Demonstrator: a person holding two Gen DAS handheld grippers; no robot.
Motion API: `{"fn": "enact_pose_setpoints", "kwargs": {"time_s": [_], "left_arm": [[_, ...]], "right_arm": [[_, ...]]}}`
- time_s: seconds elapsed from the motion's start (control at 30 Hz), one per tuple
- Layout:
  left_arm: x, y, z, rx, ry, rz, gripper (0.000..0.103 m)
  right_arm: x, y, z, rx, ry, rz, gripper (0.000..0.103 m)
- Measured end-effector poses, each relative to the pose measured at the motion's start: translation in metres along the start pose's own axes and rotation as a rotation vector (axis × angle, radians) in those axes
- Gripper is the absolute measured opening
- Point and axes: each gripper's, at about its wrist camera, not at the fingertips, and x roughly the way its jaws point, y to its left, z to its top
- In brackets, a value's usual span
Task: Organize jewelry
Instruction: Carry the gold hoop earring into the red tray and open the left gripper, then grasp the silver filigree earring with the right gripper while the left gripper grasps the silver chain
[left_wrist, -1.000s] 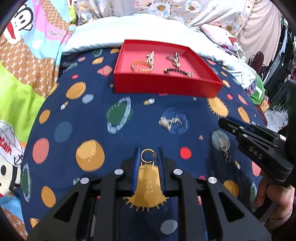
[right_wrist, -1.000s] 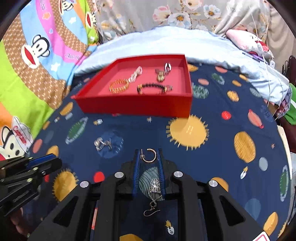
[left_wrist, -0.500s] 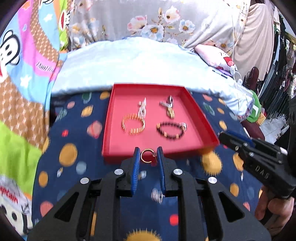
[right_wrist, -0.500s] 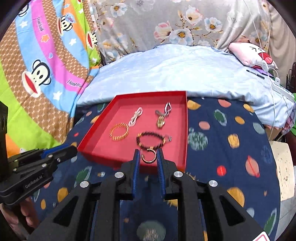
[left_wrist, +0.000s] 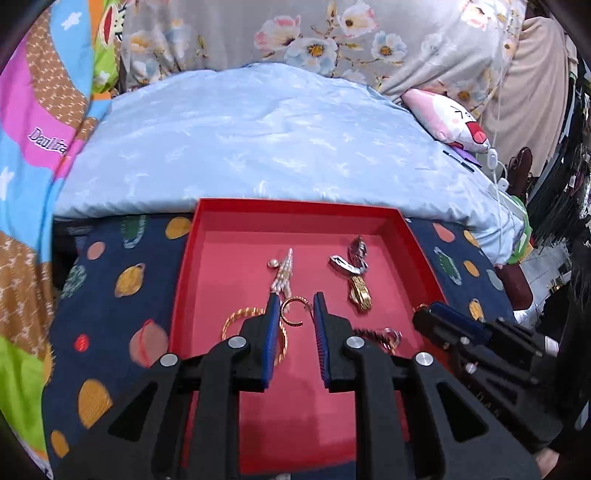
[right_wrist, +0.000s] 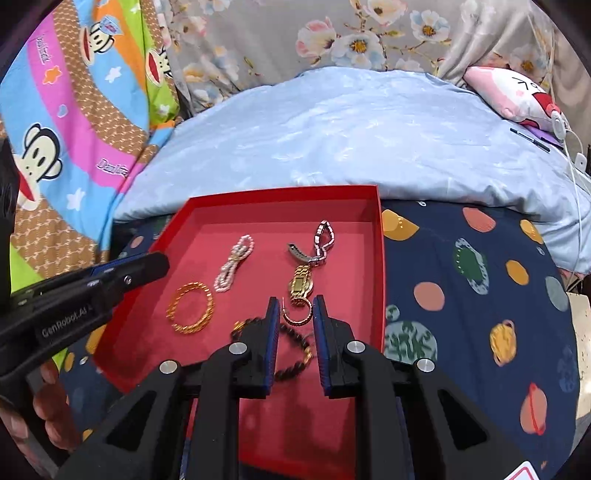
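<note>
Here, both grippers are hovering over the red tray (right_wrist: 375, 236). The left gripper (left_wrist: 295, 314) is pinching a gold hoop earring (left_wrist: 292, 313), its gap facing three o'clock. The right gripper (right_wrist: 295, 312) is pinching a second hoop earring (right_wrist: 297, 313), gap facing eleven o'clock. Both are narrowly parted. The tray's rims are lying near nine and three o'clock.

I see a bed spread with a dark blue planet-print cloth (right_wrist: 461, 280), and a red tray (right_wrist: 380, 258) lies flat on that cloth. Past the tray's far edge a pale blue quilt (right_wrist: 351, 140) is heaped over the bed, touching the cloth, with a pink and white cartoon pillow (right_wrist: 513, 92) resting on its far right side. To the left a bright monkey-print blanket (right_wrist: 70, 122) lies against the quilt.
</note>
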Motion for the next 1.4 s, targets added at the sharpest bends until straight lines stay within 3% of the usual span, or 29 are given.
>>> {"fn": "enact_pose_setpoints", "kwargs": {"time_s": [0.23,0.27,0.3,0.33,0.37,0.57,0.77,0.9,1.07,1.27,1.4], "left_arm": [[0.034,-0.005,0.008,0.022,0.029,0.008,0.019],[0.036,-0.005,0.008,0.017,0.029,0.015,0.022],[0.036,-0.005,0.008,0.012,0.026,0.016,0.031],[0.035,-0.004,0.009,0.006,0.022,0.023,0.042],[0.032,-0.002,0.009,-0.002,0.013,0.039,0.045],[-0.013,0.012,0.002,-0.027,-0.038,0.065,0.049],[-0.072,0.025,-0.035,-0.025,-0.053,0.096,0.049],[-0.101,0.029,-0.075,-0.044,-0.022,0.087,0.051],[-0.115,0.026,-0.120,-0.058,0.029,0.091,0.052],[-0.115,0.021,-0.165,-0.080,0.102,0.081,0.052],[-0.114,0.017,-0.185,-0.082,0.141,0.066,0.052]], "right_arm": [[0.022,-0.007,0.005,-0.002,0.010,-0.020,0.020],[0.020,-0.007,0.005,-0.003,-0.001,-0.023,0.022],[0.016,-0.007,0.005,-0.004,-0.010,-0.027,0.028],[0.011,-0.007,0.005,-0.004,-0.028,-0.034,0.031],[0.004,-0.008,0.005,-0.002,-0.044,-0.042,0.032],[-0.045,-0.010,-0.009,0.017,-0.089,-0.031,0.034],[-0.096,-0.006,-0.055,0.007,-0.082,-0.072,0.037],[-0.119,-0.003,-0.096,0.018,-0.043,-0.073,0.037],[-0.134,0.009,-0.142,0.002,0.006,-0.100,0.037],[-0.139,0.013,-0.180,0.061,0.058,-0.049,0.037],[-0.131,0.026,-0.195,0.031,0.092,-0.036,0.037]]}}
